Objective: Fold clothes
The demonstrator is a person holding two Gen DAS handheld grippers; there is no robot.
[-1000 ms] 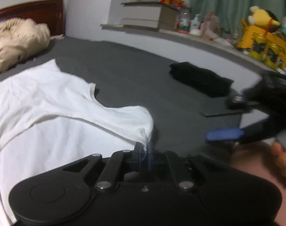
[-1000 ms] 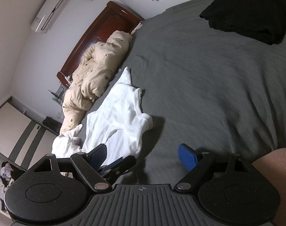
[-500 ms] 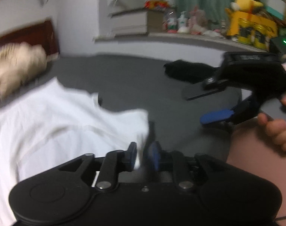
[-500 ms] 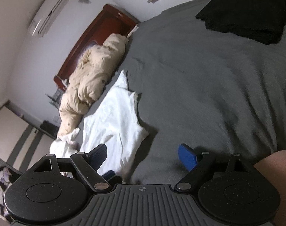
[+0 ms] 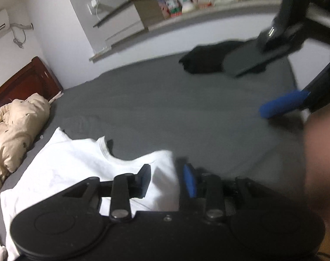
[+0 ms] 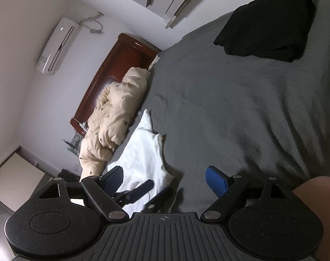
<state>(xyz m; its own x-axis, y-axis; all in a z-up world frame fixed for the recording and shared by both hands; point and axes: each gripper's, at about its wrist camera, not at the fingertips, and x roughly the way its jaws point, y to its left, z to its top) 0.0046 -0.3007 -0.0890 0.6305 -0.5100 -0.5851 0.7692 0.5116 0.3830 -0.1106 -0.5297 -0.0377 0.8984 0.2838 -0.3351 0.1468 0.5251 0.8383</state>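
Note:
A white T-shirt (image 5: pixel 73 169) lies spread on the dark grey bed (image 5: pixel 165 100). My left gripper (image 5: pixel 167 180) is open, its fingers apart over the shirt's near corner, with white cloth showing between them. My right gripper (image 6: pixel 165 178) is open and empty, held above the bed to the right of the shirt (image 6: pixel 143 152). In the right wrist view the left gripper's fingers (image 6: pixel 143 189) show at the shirt's corner. The right gripper also shows in the left wrist view (image 5: pixel 282 104), up at the right.
A folded black garment (image 6: pixel 267 28) lies at the far side of the bed. A beige padded jacket (image 6: pixel 115 117) lies by the red-brown headboard (image 6: pixel 112 69). A cluttered ledge (image 5: pixel 186 4) runs along the far wall. A person's arm (image 5: pixel 321 158) is at the right.
My left gripper was shut on the shirt's corner one second ago; its fingers have opened and the corner has dropped to the bed. The right gripper stayed open.

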